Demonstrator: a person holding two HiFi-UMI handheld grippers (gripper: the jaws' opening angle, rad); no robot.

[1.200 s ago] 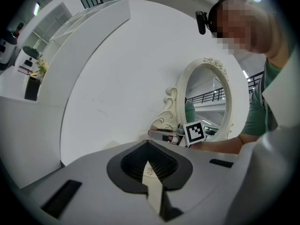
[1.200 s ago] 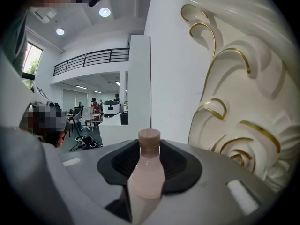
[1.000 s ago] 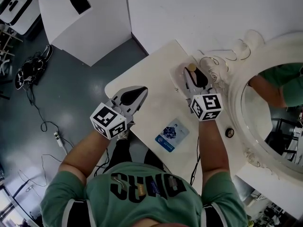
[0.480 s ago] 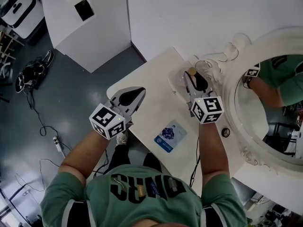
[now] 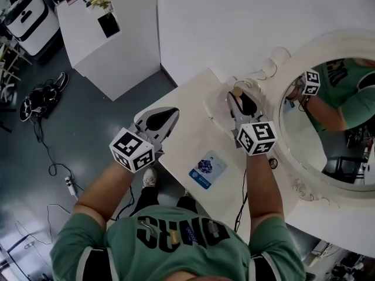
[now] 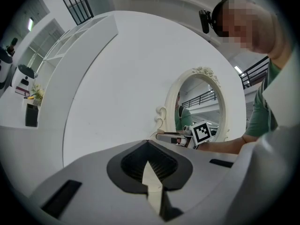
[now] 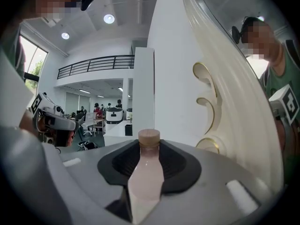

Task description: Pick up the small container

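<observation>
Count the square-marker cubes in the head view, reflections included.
3: one cube on the left gripper, another on the right gripper, one reflected in the mirror. Others may be hidden.

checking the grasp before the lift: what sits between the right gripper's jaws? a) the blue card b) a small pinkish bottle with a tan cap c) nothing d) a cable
b: the right gripper view shows the small pinkish bottle filling the gap between the right gripper jaws; the blue card lies on the table.
</observation>
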